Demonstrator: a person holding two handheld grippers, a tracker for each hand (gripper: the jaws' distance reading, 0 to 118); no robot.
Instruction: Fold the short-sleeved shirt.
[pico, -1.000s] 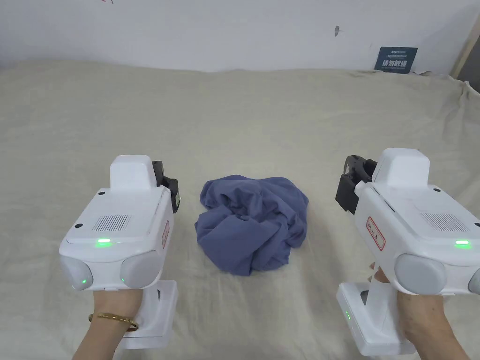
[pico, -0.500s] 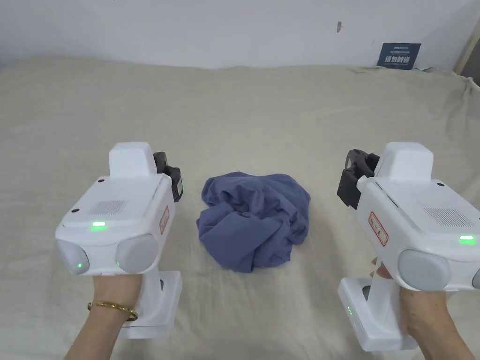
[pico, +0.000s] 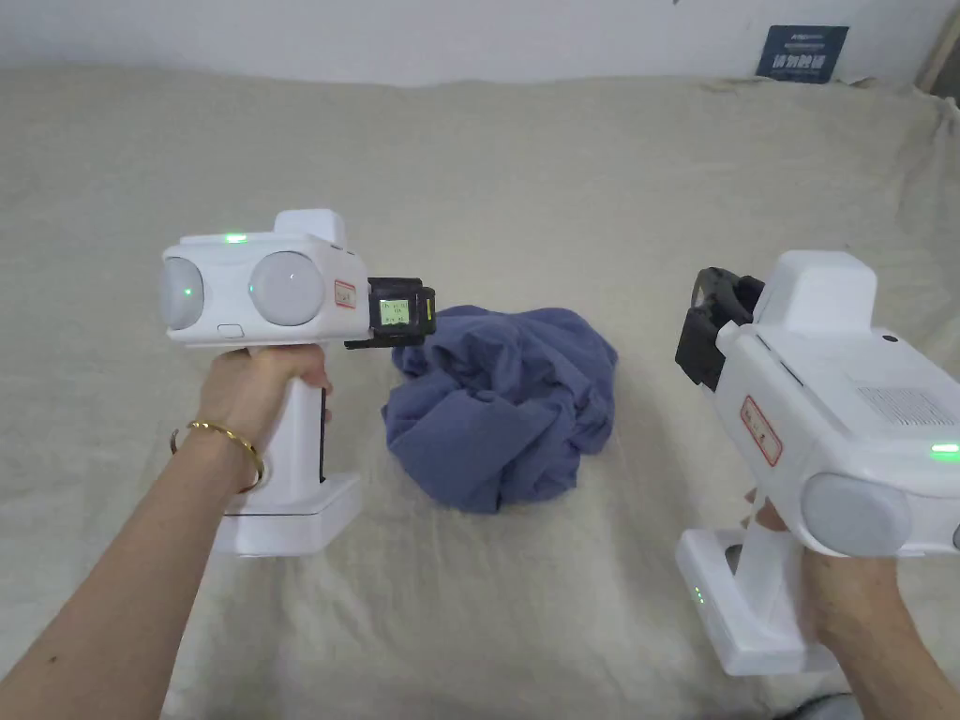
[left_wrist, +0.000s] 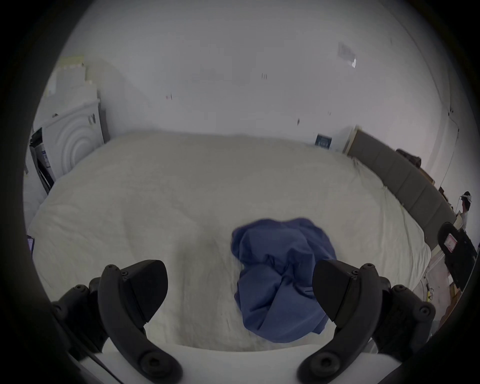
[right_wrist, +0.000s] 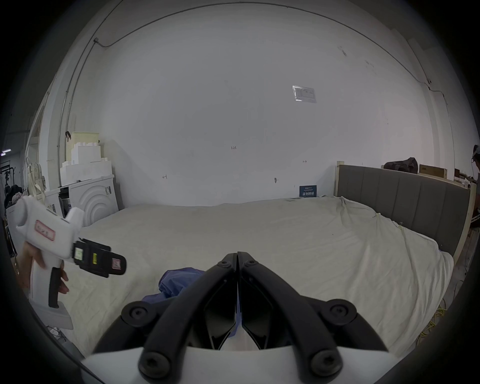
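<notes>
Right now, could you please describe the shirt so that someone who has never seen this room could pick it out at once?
Look at the wide bed covered in a cream sheet, in front of the white wall. Near its front middle, between the two white handheld grippers, lies the shirt, a crumpled heap. It is the one dusky blue thing on the pale sheet.

Left tongs (left_wrist: 239, 293): jaws spread wide, I hold them raised, turned toward the right tongs | Right tongs (right_wrist: 237, 256): jaws closed together, empty, pointing forward, held apart from the left.
</notes>
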